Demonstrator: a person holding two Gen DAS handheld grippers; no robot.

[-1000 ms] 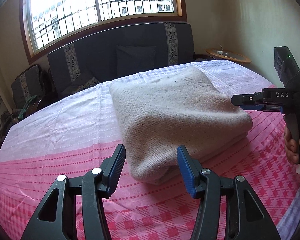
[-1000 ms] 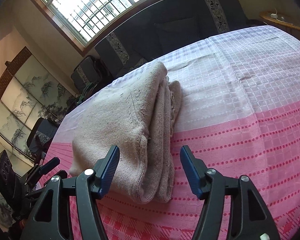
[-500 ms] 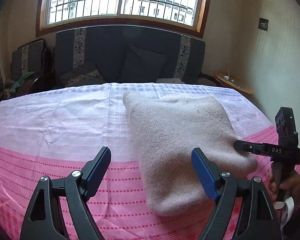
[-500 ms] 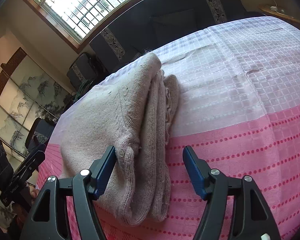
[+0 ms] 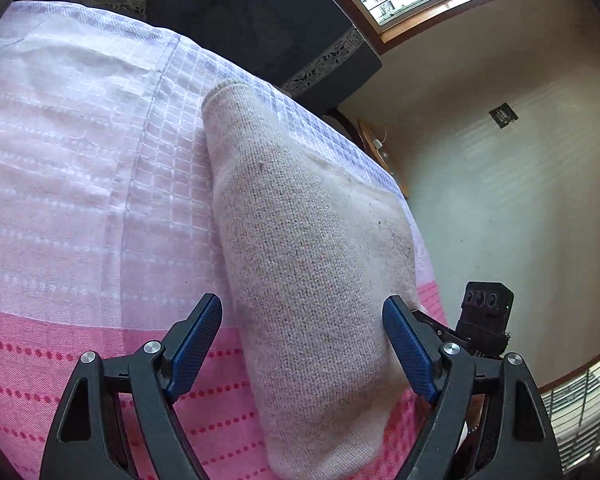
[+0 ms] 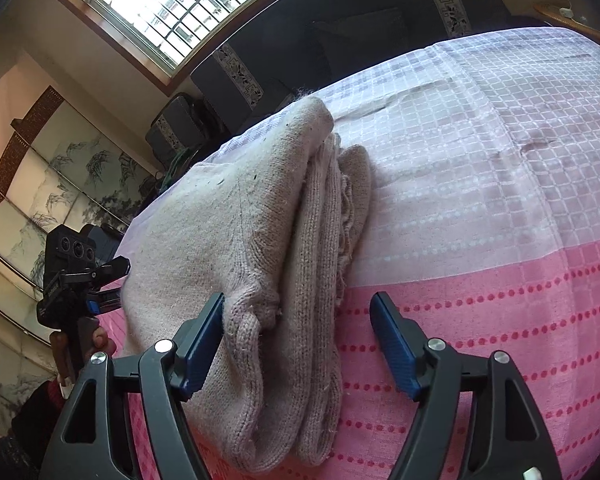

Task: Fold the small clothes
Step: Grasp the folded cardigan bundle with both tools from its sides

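Note:
A beige knitted garment point(image 5: 308, 264) lies folded into a thick stack on the pink and white checked cloth point(image 5: 80, 168). My left gripper point(image 5: 304, 348) is open, its blue pads on either side of the near end of the stack. In the right wrist view the garment point(image 6: 228, 232) shows its layered folded edges. My right gripper point(image 6: 298, 344) is open and straddles that near edge. The left gripper point(image 6: 100, 280) shows at the stack's far left side there; the right gripper's body point(image 5: 486, 320) shows behind my left one.
A dark sofa point(image 6: 340, 40) stands beyond the far edge of the cloth under a barred window point(image 6: 188, 4). A small wooden side table point(image 5: 380, 148) sits by the wall. A painted folding screen point(image 6: 40, 184) stands at the left.
Both grippers have moved in closer to the folded garment. The left wrist view has tilted and swung right, so the stack now fills the gap between its fingers. Both stay open.

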